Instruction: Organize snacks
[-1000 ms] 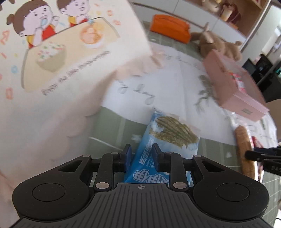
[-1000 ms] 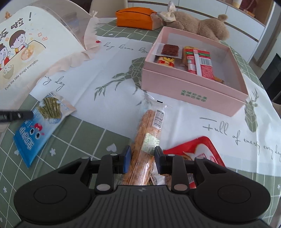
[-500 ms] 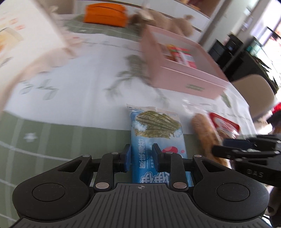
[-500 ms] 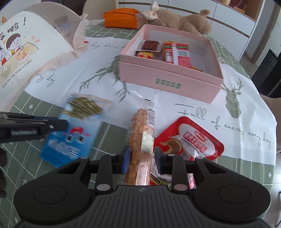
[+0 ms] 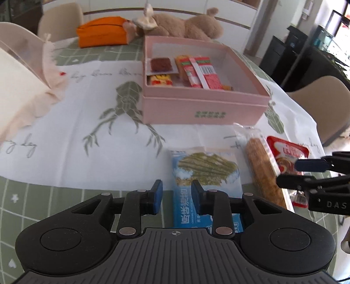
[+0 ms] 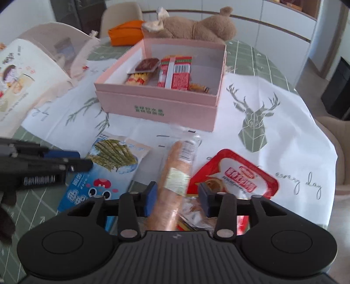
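While snacks lie loose, pink box (image 5: 203, 109) — teddy (image 5: 186, 24) behind.

Far ahead of the gripper, a brown plush toy (image 5: 183, 26) lies beside an orange pouch (image 5: 101, 32); chairs (image 5: 60, 19) stand behind.

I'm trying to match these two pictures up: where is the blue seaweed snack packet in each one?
Left wrist view: the blue seaweed snack packet lies low and right of centre, under the right-hand finger of that hand-held gripper.
Right wrist view: it lies lower left, partly behind the other hand-held gripper.
Shared landmark: the pink box behind it in both.
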`<action>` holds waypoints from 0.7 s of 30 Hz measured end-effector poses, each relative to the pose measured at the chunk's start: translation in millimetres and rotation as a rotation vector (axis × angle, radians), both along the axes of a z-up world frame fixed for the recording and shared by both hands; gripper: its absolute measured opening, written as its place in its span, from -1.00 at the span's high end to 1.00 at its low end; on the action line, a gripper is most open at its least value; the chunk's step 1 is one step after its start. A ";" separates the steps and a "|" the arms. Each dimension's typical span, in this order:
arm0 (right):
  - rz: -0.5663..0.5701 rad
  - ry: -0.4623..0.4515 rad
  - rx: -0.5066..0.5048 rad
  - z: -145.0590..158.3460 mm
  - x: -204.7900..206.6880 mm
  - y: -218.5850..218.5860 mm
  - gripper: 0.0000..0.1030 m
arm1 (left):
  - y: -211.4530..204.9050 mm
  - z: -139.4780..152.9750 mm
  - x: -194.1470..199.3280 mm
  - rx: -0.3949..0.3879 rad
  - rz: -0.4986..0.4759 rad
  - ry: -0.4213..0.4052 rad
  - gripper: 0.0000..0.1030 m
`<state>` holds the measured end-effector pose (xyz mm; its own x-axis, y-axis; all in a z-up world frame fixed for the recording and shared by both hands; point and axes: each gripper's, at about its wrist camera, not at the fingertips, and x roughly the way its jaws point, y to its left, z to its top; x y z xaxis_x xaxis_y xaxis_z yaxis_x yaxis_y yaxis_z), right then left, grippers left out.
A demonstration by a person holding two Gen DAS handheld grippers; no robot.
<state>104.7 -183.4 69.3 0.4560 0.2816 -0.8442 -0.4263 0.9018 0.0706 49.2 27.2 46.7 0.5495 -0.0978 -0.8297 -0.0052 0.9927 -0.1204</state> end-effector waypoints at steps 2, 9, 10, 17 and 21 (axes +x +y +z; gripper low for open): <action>0.004 0.003 0.009 0.3 0.3 -10.6 -0.05 | -1.4 4.4 -2.7 0.030 0.020 0.005 0.36; 0.003 0.026 0.096 -12.4 4.5 -17.9 -0.11 | -15.0 12.6 -6.0 0.021 0.100 0.025 0.36; 0.025 0.044 0.119 -14.1 4.8 -16.1 -0.11 | -19.5 12.7 -6.5 0.023 0.102 0.025 0.36; 0.118 0.060 0.148 -16.6 4.6 -15.6 -0.09 | -50.2 12.5 -5.9 0.024 0.042 0.038 0.36; 0.088 -0.001 0.157 3.3 11.9 -38.3 -0.09 | -67.1 -4.7 -2.1 0.065 -0.011 0.094 0.35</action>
<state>116.5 -221.8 72.6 0.4249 0.4488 -0.7862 -0.5030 0.8391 0.2071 47.1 -39.9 42.0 0.4684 -0.0475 -0.8822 -0.0022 0.9985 -0.0549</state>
